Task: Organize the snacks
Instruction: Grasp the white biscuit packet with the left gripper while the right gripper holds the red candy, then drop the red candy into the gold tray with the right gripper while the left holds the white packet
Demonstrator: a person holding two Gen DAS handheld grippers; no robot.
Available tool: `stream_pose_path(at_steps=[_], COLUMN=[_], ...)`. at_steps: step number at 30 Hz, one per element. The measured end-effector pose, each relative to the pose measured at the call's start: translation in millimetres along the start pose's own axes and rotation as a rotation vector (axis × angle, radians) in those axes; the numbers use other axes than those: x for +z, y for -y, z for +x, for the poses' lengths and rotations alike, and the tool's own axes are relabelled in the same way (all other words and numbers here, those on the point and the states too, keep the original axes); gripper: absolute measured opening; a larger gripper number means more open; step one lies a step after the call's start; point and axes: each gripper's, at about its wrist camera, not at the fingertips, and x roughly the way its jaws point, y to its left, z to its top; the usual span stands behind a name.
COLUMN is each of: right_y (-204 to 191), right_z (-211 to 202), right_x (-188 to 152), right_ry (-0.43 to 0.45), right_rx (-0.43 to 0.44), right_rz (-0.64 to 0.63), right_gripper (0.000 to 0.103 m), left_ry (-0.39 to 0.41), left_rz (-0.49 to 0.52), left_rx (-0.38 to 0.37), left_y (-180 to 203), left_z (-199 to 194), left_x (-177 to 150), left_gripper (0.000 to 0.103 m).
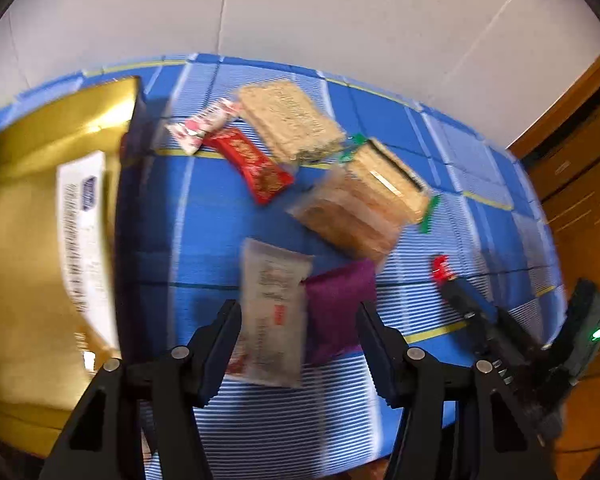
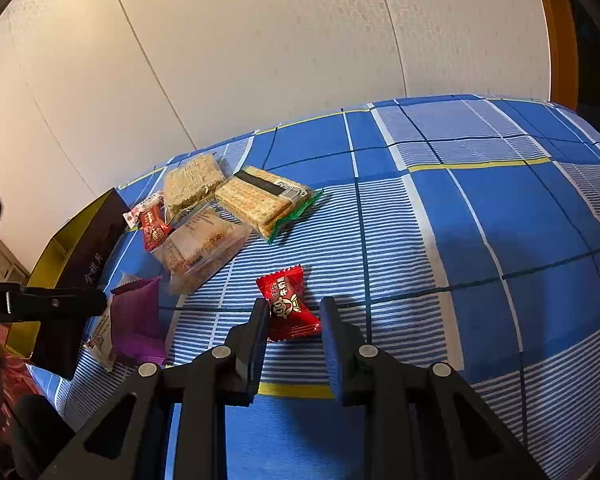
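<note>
A white packet [image 1: 270,312] and a purple packet [image 1: 336,304] lie side by side on the blue checked cloth [image 1: 204,240]. My left gripper [image 1: 298,312] hangs over them, open, with both packets between its fingers; this view is blurred. The purple packet [image 2: 138,320] also shows in the right wrist view, with a left finger [image 2: 72,300] beside it. My right gripper [image 2: 294,314] is shut on a small red candy [image 2: 288,306] that rests on the cloth. In the left wrist view, the red candy [image 1: 440,266] shows at the right gripper's tip.
A dark box with a gold inside [image 1: 40,200] stands open at the left, holding a white label card [image 1: 80,232]. Behind lie cracker packs [image 1: 292,120] [image 1: 388,180] [image 1: 340,216], a red packet [image 1: 260,164] and a pink-white candy [image 1: 200,128]. A wall backs the table; wooden panelling [image 1: 580,200] is right.
</note>
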Motion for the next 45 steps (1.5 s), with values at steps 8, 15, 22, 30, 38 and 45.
stream_pose_path(at_steps=[8,15,22,30,38,45], right_y=[0,-2,-1,-4,-8,-7], right_z=[0,0,0,0,1,-2], right_x=[-1,-1,-1,-2,-3,3], right_ry=[0.001,0.006,0.007,0.011,0.01,-0.025], right_rx=[0.0,-0.012,-0.015,-0.028,-0.056,-0.043], right_rz=[0.002,-0.006,-0.007,-0.023,-0.053,-0.02], right_gripper=[0.025,0.025,0.025,0.025,0.023,0.022], left_ry=[-0.055,0.015,0.1,0.195,0.288,0.329], left_rz=[0.132,0.184,0.195,0.179,0.191,0.194], left_rx=[0.092,0.166,0.158,0.141,0.129,0.087], left_y=[4,11,14,17,8,-1], left_z=[27,29,23,18,6,2], left_x=[-19,-25,-42,-62,-97,-107], left_gripper=[0.042,0.042,0.04,0.038,0.038,0.038])
